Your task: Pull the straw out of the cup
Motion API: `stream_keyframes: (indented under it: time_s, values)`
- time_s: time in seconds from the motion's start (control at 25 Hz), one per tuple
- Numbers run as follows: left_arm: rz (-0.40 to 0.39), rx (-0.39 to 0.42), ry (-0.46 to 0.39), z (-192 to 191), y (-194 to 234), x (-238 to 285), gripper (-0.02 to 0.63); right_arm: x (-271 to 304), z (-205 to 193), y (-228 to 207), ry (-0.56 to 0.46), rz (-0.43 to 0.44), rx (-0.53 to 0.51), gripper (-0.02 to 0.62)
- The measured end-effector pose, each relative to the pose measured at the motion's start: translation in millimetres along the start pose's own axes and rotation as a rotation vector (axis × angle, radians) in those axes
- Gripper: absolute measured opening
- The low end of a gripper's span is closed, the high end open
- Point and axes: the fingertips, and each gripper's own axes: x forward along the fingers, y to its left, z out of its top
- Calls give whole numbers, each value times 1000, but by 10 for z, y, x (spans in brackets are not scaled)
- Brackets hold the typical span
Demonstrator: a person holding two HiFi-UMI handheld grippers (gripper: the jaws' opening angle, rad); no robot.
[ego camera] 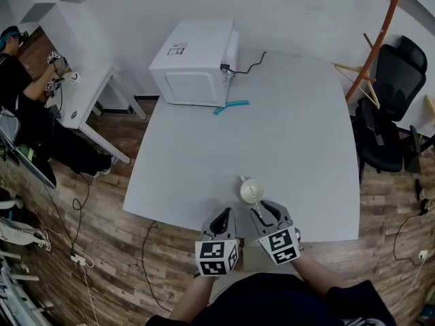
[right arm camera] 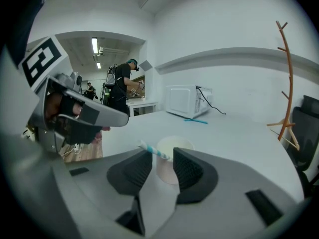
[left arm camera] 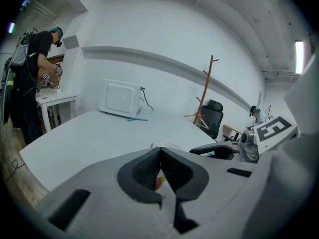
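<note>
Wooden-floored room, white table: near its front edge the cream paper cup holds its teal-striped straw. The right gripper has its jaws apart at the straw, not yet gripping. The left gripper has its jaws pressed together. The whole pull remains.

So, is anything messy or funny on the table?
What looks like a teal straw lies loose on the table by the microwave, far from the cup. The cup stands upright, its striped straw leaning out; nothing looks spilled.

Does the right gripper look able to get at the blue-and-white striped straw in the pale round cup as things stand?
Probably yes. The right gripper has its jaws apart, and the blue-and-white striped straw leans out of the pale round cup toward their gap, with nothing in between.
</note>
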Motion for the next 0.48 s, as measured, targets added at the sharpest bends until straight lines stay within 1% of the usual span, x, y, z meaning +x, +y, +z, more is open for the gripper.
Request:
stream_keyframes:
  time_s: [0.12,0.36,0.48]
  values:
    - [10,-8,0,10,31,26,15,47,-32,-51,13,-6,-4,126]
    - [14,-12,2,5,43,54,15,105,-55,-121,22,-29,-13,73]
    - [13,-12,2,7,30,66,15,101,-52,-179,38,-51,-51,51]
